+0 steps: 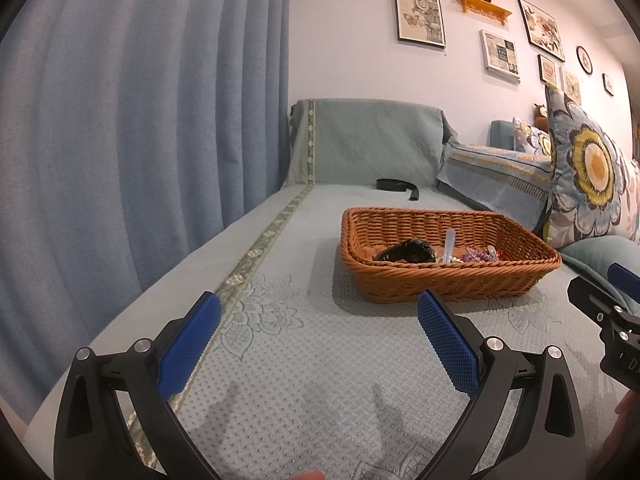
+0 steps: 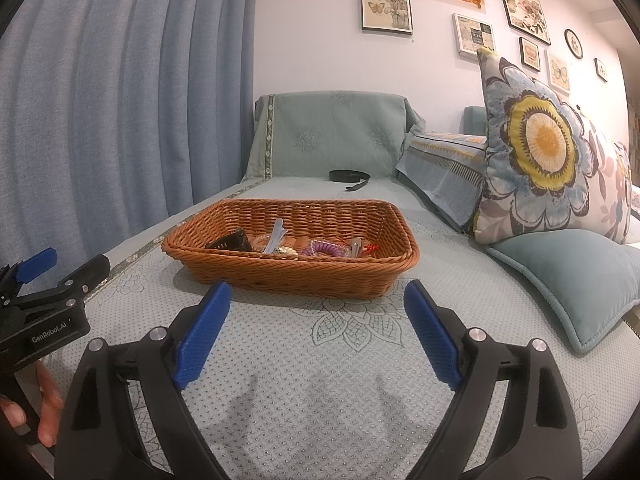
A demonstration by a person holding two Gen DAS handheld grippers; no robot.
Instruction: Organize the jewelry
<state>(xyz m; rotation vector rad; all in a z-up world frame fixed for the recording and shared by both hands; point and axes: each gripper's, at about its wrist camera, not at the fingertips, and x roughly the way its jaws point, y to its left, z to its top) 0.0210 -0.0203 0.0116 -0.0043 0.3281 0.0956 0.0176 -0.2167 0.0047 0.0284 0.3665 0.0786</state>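
The left tongs (image 1: 318, 346) are nearest, with their blue pads wide apart and nothing between them. The right tongs (image 2: 318, 334) sit just beside them, also wide apart and holding nothing. Both hang over the sofa seat (image 2: 320, 392), which has a pale green cover with flower shapes on it.

A little farther away sits a brown woven basket (image 2: 288, 274) on the seat. The jewelry (image 2: 320, 249) lies inside it: a purple curly band, some beads, clips and a dark thing (image 1: 406, 251) on the left side.

To the right lies a plain green cushion (image 2: 576, 276), and behind it stands a big flower pillow (image 2: 544, 148).

Far back on the seat lies a black strap (image 2: 350, 177). A blue curtain (image 2: 120, 120) hangs on the left. Pictures (image 2: 386, 3) hang on the far wall.
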